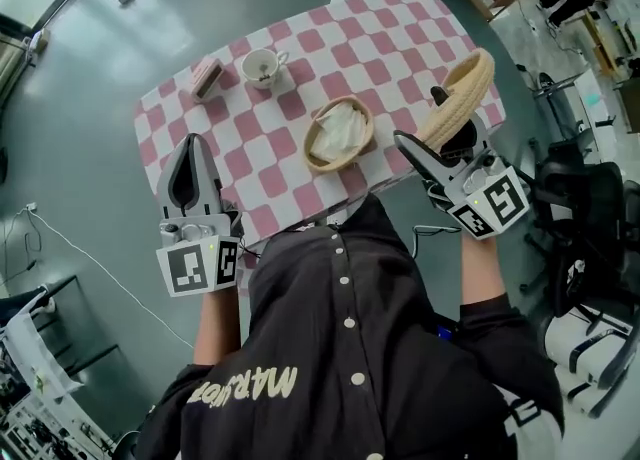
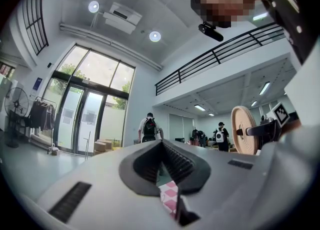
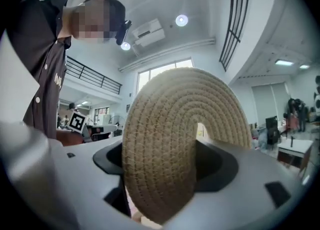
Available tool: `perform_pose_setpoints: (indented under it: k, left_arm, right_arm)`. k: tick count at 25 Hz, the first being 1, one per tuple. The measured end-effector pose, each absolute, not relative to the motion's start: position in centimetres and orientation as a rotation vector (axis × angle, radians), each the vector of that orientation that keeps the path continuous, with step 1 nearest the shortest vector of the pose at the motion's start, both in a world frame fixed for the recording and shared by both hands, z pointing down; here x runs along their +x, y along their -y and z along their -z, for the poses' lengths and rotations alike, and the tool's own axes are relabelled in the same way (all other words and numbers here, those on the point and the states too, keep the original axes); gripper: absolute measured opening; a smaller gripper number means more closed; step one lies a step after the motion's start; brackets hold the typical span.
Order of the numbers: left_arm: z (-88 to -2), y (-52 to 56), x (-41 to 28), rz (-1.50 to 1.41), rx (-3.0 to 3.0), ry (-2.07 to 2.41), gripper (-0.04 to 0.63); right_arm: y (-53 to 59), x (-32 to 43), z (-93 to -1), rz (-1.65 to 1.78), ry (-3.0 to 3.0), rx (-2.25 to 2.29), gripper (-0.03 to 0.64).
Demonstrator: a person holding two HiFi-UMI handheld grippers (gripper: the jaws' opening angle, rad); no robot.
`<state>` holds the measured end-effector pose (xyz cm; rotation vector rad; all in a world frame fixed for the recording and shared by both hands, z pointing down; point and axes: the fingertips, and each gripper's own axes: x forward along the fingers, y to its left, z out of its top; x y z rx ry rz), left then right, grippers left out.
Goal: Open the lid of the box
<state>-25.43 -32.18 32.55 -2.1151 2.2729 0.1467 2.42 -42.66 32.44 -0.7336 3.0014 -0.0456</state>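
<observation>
- From the head view, at the right edge of the table: right gripper clamped on the round woven lid, tilted on edge, off the box and apart from it.
- Same view, mid-table: woven box standing open, with white cloth showing inside; cup and small pink block farther back, both well apart from the grippers.
- Same view, left side: left gripper hovering over the table's near left corner, jaws together, nothing between them.
- Along the left gripper view: left gripper closed tip to tip and empty; a sliver of checked cloth below; lid off to the right, seen nearly face-on.
- Along the right gripper view: lid filling the gap of the right gripper, pressed from both sides and standing on its rim.
- Judged progress: opening itself done, with the lid off and the box uncovered; left, at most, setting the lid down somewhere on the table.
</observation>
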Motion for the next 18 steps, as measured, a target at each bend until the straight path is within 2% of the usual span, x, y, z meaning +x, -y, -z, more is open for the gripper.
perform_pose_setpoints:
  k: [11, 18]
  left_arm:
    - [-31.8, 32.9, -26.3, -0.155, -2.085, -2.278, 0.011]
    - [-31.8, 32.5, -26.7, -0.142, -2.066, -2.294, 0.011]
  right_arm:
    - [44.9, 11.2, -30.5, -0.003, -2.703, -1.266, 0.374]
    - [45.1, 14.4, -29.6, -0.073, -2.609, -1.426, 0.374]
